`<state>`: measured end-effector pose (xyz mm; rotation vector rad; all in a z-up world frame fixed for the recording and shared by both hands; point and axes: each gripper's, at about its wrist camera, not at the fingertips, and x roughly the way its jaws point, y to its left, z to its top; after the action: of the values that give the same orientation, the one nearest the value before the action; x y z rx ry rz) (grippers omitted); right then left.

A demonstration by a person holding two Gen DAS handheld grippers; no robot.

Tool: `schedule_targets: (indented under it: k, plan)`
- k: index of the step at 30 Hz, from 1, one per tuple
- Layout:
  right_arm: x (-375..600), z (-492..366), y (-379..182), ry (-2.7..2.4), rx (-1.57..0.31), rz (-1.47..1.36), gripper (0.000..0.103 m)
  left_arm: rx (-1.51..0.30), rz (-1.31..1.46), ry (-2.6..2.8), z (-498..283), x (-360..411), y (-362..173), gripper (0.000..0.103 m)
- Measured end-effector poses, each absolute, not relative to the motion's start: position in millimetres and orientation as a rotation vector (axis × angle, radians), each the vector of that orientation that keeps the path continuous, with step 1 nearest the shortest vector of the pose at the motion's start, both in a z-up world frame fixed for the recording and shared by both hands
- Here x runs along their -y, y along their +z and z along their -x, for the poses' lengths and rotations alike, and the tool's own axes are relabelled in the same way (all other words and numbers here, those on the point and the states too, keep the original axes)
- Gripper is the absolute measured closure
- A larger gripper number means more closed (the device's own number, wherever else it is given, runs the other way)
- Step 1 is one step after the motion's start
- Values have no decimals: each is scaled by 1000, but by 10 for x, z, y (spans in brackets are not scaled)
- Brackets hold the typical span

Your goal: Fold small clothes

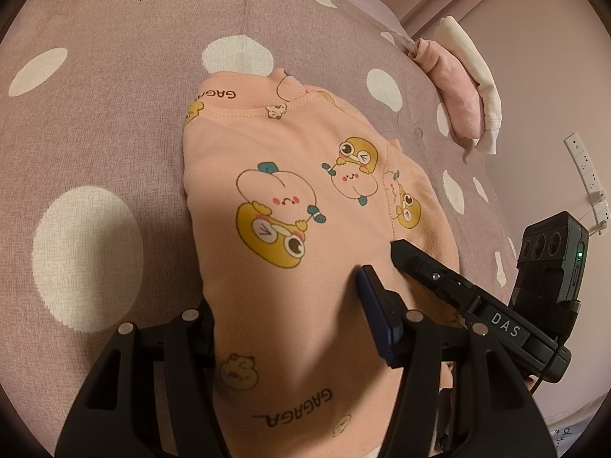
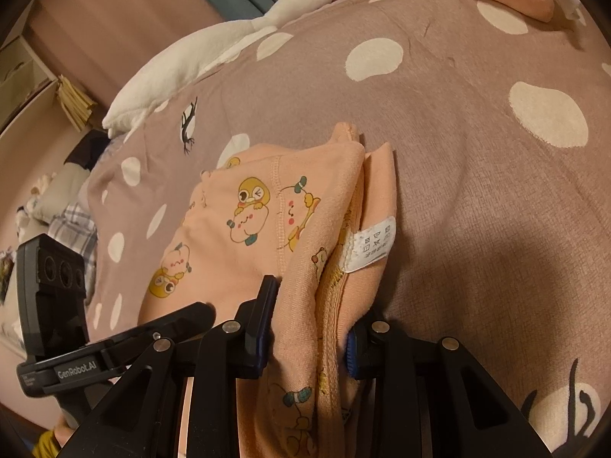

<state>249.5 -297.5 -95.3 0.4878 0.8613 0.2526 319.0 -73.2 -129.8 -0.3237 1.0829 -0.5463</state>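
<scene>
The folded children's top (image 1: 305, 206) lies on the bed cover (image 1: 114, 87), its neckline at the far end in the left wrist view. Beyond it to the right, a small pile of folded clothes (image 1: 462, 91) sits near the bed's edge by the wall. In the right wrist view a plush goose (image 2: 214, 49) lies on the bed behind and left of the top. The care label (image 2: 370, 244) lies on the top's right side.
</scene>
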Motion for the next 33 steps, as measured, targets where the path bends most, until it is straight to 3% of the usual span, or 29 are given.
schedule_targets:
  k: [22, 28, 33]
  plan:
    - [2732, -2451, -803, 176, -812, -284, 81, -1068, 274, -512, -3174, 756, -1285, 47]
    - [2660, -2403, -747, 152, -780, -251, 82, -1058, 275, -503, -3148, 737, -1268, 54]
    - [2612, -2343, -657, 148, -749, -237, 83, -1043, 274, -495, -3118, 688, -1230, 67]
